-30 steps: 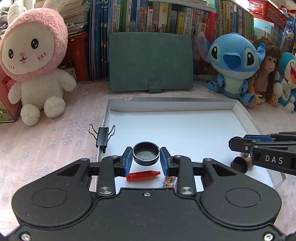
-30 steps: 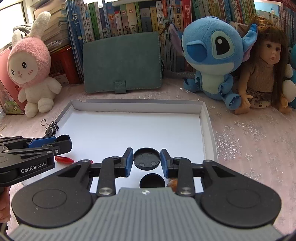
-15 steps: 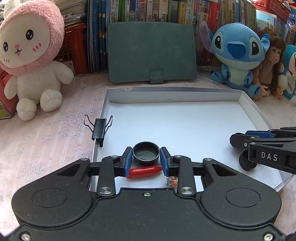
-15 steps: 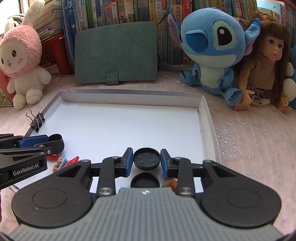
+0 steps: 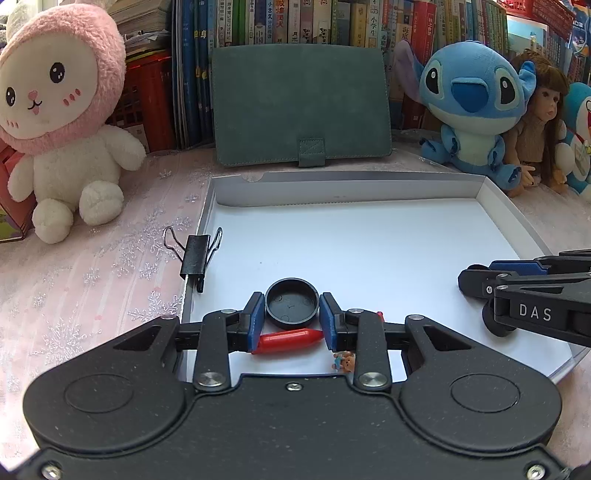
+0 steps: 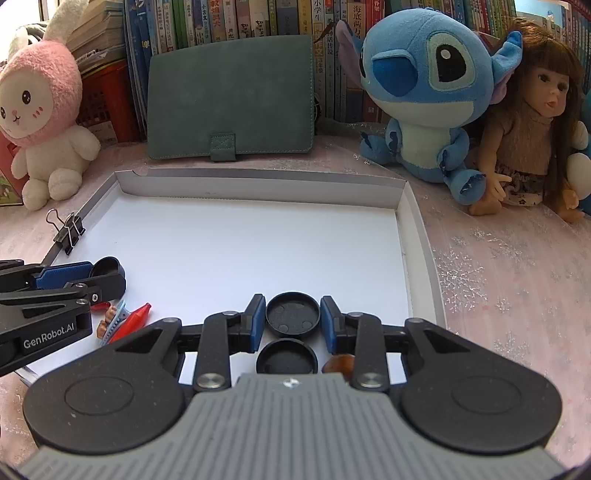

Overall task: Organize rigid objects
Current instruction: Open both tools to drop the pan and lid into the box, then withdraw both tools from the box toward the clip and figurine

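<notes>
Each gripper is clamped on a small black cap over the near edge of the white tray [image 5: 495, 206]: left gripper [image 5: 292, 317] on its cap [image 5: 292, 302], right gripper [image 6: 293, 317] on another cap [image 6: 293, 314], a third [image 6: 287, 360] at six o'clock beneath it. They look light, stiff and slick; rim-to-rim is the sensible hold.

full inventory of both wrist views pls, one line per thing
caps: 3, black; one in each claw, one loose on tray
tray: 1, white, centre
crayon: 1, red, tray near edge
tiny figure: 1, brownish, beside crayon
brown lump: 1, under right claw, unclear
binder clip: 1, black, tray's left rim
case: 1, green, behind tray
bunny: 1, pink-white, back left
blue plush: 1, back right
doll: 1, far right
books: many, back
left claw: shut on cap
right claw: shut on cap
</notes>
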`<state>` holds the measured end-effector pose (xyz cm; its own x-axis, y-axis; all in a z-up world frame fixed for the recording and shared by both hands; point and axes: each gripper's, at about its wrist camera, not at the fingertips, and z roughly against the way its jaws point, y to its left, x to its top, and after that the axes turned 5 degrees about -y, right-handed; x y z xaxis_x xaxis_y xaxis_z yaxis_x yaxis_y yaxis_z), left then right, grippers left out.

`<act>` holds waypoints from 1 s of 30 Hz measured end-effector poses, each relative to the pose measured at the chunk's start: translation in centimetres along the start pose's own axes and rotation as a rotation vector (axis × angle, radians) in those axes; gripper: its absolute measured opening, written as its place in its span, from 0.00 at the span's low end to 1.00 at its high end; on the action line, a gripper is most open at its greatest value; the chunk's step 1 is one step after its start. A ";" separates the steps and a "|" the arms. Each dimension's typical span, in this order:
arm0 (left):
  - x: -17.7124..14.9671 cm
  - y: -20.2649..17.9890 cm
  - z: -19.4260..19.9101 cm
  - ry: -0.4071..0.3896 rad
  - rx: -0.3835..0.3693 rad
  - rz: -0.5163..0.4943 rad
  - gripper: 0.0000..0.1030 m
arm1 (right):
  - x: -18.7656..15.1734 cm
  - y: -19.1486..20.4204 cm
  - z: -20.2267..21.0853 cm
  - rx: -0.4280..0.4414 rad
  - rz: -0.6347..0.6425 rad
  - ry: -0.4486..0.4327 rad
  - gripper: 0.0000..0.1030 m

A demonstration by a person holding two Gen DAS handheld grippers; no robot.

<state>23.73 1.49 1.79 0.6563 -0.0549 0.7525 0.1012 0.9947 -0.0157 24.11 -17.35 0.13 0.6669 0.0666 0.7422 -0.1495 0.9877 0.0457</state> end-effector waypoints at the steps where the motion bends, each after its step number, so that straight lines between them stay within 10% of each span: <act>1: 0.0 -0.1 0.1 -0.001 0.003 -0.001 0.30 | 0.0 -0.1 0.1 0.005 -0.005 -0.003 0.37; 16: -2.2 -1.8 9.6 -0.164 -0.078 -0.093 0.74 | -1.1 -1.3 7.8 0.085 0.063 -0.185 0.77; 30: -7.0 -1.9 15.7 -0.223 -0.171 -0.049 0.79 | -3.8 -0.2 13.7 0.134 0.064 -0.339 0.87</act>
<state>7.17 1.36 6.92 0.4689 -0.0633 0.8810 0.2663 0.9612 -0.0726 11.67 -19.72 6.47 0.3763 0.0547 0.9249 -0.2920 0.9544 0.0624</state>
